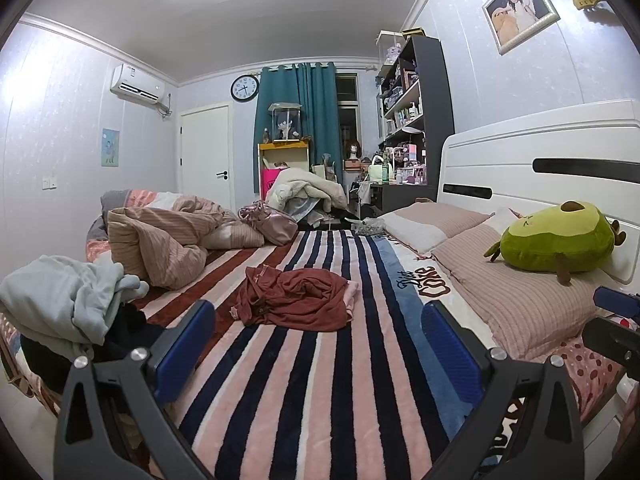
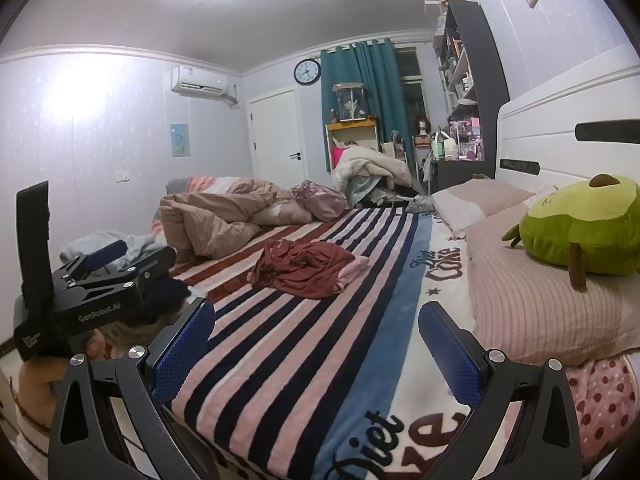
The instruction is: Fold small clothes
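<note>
A crumpled dark red garment [image 1: 294, 300] lies on the striped blanket [image 1: 320, 380] in the middle of the bed, with a pink piece [image 1: 352, 294] under its right edge. It also shows in the right wrist view [image 2: 306, 266]. My left gripper [image 1: 316, 344] is open and empty, low over the blanket's near part, short of the garment. My right gripper [image 2: 316, 344] is open and empty over the blanket's near edge. The left gripper [image 2: 120, 260] shows at the left of the right wrist view, and the right gripper's tips [image 1: 612, 312] at the right edge of the left view.
A heap of light blue and dark clothes [image 1: 68, 304] lies at the bed's left edge. A bunched tan duvet [image 1: 168, 240] and a pink bag [image 1: 268, 222] lie at the far left. Pillows [image 1: 520, 292] and a green avocado plush [image 1: 560, 240] lie by the white headboard [image 1: 540, 152].
</note>
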A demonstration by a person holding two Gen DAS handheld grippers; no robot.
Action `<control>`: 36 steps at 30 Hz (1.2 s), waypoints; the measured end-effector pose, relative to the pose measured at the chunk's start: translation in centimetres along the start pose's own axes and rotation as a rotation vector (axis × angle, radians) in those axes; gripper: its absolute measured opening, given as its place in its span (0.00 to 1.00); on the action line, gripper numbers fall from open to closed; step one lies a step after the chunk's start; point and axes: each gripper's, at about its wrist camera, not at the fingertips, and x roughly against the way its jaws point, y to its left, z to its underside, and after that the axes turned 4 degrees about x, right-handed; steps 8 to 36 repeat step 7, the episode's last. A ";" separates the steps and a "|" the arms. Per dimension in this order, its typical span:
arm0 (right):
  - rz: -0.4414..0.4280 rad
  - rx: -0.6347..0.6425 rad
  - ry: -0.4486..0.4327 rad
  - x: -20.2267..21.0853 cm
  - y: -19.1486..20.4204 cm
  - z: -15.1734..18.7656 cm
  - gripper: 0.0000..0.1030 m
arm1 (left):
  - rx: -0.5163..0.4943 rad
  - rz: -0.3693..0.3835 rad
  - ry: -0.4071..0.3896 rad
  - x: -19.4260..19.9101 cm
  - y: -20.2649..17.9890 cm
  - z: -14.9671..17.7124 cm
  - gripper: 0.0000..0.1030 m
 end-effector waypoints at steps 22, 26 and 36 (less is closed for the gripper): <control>0.002 0.000 -0.001 0.1 0.1 0.1 0.99 | 0.010 0.032 0.016 0.1 0.1 0.0 0.99; 0.002 0.000 -0.001 0.1 0.1 0.1 0.99 | 0.010 0.032 0.016 0.1 0.1 0.0 0.99; 0.002 0.000 -0.001 0.1 0.1 0.1 0.99 | 0.010 0.032 0.016 0.1 0.1 0.0 0.99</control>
